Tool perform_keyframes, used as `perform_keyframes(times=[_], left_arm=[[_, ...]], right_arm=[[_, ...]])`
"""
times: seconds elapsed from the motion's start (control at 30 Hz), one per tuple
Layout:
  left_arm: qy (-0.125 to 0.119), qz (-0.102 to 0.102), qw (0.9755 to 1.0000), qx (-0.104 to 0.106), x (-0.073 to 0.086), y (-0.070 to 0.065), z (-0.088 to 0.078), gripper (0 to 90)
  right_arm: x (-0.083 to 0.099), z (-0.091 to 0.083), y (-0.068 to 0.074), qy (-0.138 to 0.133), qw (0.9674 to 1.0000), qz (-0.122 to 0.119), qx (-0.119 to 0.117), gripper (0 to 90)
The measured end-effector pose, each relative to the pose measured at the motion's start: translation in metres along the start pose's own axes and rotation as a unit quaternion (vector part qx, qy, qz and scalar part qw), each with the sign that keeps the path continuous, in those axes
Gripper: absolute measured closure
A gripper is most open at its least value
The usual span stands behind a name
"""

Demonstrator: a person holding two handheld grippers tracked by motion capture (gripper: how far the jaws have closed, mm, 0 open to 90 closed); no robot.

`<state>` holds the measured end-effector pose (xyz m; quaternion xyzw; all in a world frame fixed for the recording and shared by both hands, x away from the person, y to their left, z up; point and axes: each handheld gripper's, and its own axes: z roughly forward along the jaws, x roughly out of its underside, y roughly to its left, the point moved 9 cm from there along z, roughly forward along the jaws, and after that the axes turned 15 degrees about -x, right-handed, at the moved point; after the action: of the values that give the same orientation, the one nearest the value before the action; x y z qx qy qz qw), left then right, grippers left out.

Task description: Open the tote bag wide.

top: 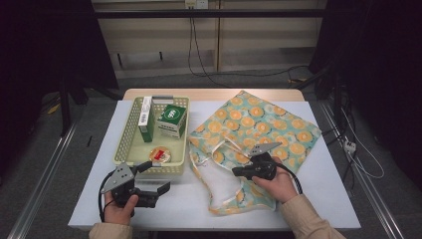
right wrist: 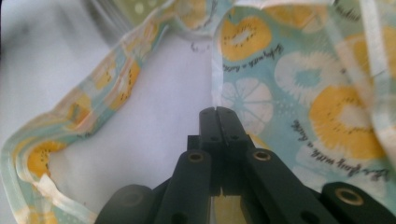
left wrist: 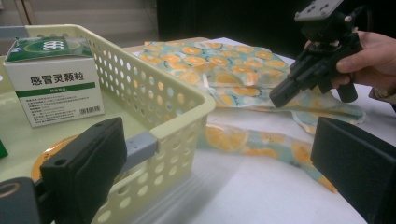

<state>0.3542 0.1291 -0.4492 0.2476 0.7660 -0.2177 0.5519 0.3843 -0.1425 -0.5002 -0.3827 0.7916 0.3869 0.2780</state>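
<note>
Right gripper jaws together on fruit-print bag rim beside basket; left gripper spread wide, empty. Lift rim gently (mouth should gape), avoid tugging drawstring.

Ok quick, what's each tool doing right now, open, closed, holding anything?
Left tool: open, holding nothing, beside the basket.
Right tool: closed, at the edge of the fruit-print bag; whether it pinches the fabric cannot be told.

White table, pale yellow perforated basket holding boxes, fruit-print fabric bag lying beside it
</note>
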Motion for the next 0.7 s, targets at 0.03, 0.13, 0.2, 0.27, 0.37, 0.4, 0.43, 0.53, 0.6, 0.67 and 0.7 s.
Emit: perform_keyframes(times=[0.03,0.13,0.2,0.27,0.37,0.4,0.43,0.53,0.6,0.67,0.7], left_arm=[[0.001,-0.001,1.0,0.0,0.0,0.0,0.0,3.3],[0.001,0.0,1.0,0.0,0.0,0.0,0.0,3.4],[0.001,0.001,1.0,0.0,0.0,0.001,-0.001,3.3],[0.001,0.002,1.0,0.0,0.001,0.001,0.0,3.3],[0.001,0.001,1.0,0.001,0.0,-0.001,0.0,3.4],[0.002,0.004,1.0,0.001,0.001,0.0,0.0,3.3],[0.003,0.004,1.0,0.001,0.001,-0.001,0.0,3.3],[0.002,0.008,1.0,-0.001,0.001,0.0,0.001,3.4],[0.003,0.003,1.0,-0.001,0.002,0.0,0.001,3.3],[0.004,0.002,1.0,-0.001,0.002,0.0,0.001,3.3],[0.004,0.003,1.0,-0.001,0.002,0.0,0.001,3.3]], right_arm=[[-0.004,-0.004,-0.002,-0.012,0.9999,0.0,0.007,90.0],[-0.014,-0.021,-0.012,-0.05,0.9982,0.005,0.032,90.0],[-0.017,-0.033,-0.021,-0.068,0.996,0.01,0.056,90.0],[-0.018,-0.044,-0.031,-0.089,0.9929,0.016,0.077,90.0],[-0.014,-0.054,-0.044,-0.095,0.9894,0.028,0.106,90.0],[-0.013,-0.057,-0.049,-0.097,0.9883,0.028,0.115,90.0],[-0.011,-0.06,-0.053,-0.098,0.9873,0.031,0.121,90.0],[-0.006,-0.063,-0.063,-0.095,0.9854,0.035,0.137,90.0],[-0.003,-0.062,-0.068,-0.086,0.9846,0.036,0.148,90.0],[0.001,-0.059,-0.072,-0.074,0.9842,0.036,0.157,90.0],[0.002,-0.057,-0.074,-0.071,0.9839,0.034,0.16,90.0]])
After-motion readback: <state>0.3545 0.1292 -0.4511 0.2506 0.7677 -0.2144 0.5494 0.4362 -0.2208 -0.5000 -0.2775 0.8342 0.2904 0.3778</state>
